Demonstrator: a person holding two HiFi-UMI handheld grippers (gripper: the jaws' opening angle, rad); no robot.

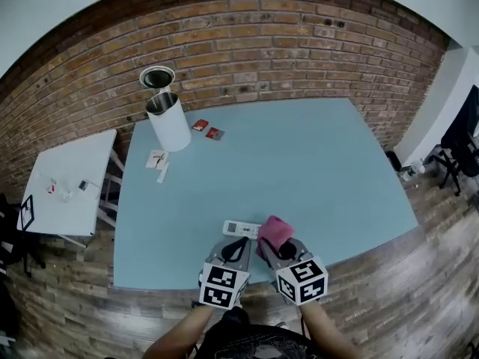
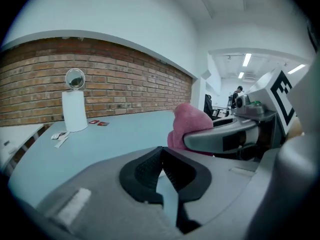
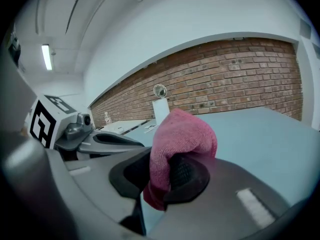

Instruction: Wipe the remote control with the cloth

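The white remote control point(image 1: 242, 228) lies flat on the blue table point(image 1: 314, 170) near its front edge. In the head view my left gripper point(image 1: 239, 245) sits just behind it. Its jaws are shut, and the left gripper view shows nothing between the black pads point(image 2: 150, 169); the remote is hidden from that view. My right gripper point(image 1: 274, 248) is to the right of the remote, shut on a pink cloth point(image 1: 275, 230). The cloth point(image 3: 182, 131) bulges up out of the jaws of the right gripper point(image 3: 167, 174), and the left gripper view shows the cloth point(image 2: 190, 121) too.
A white cylindrical bin point(image 1: 168, 120) with a round lid point(image 1: 157, 76) stands at the table's far left. Two red packets point(image 1: 207, 129) and some paper scraps point(image 1: 157, 160) lie near it. A small white side table point(image 1: 67, 182) stands to the left, and a brick wall runs behind.
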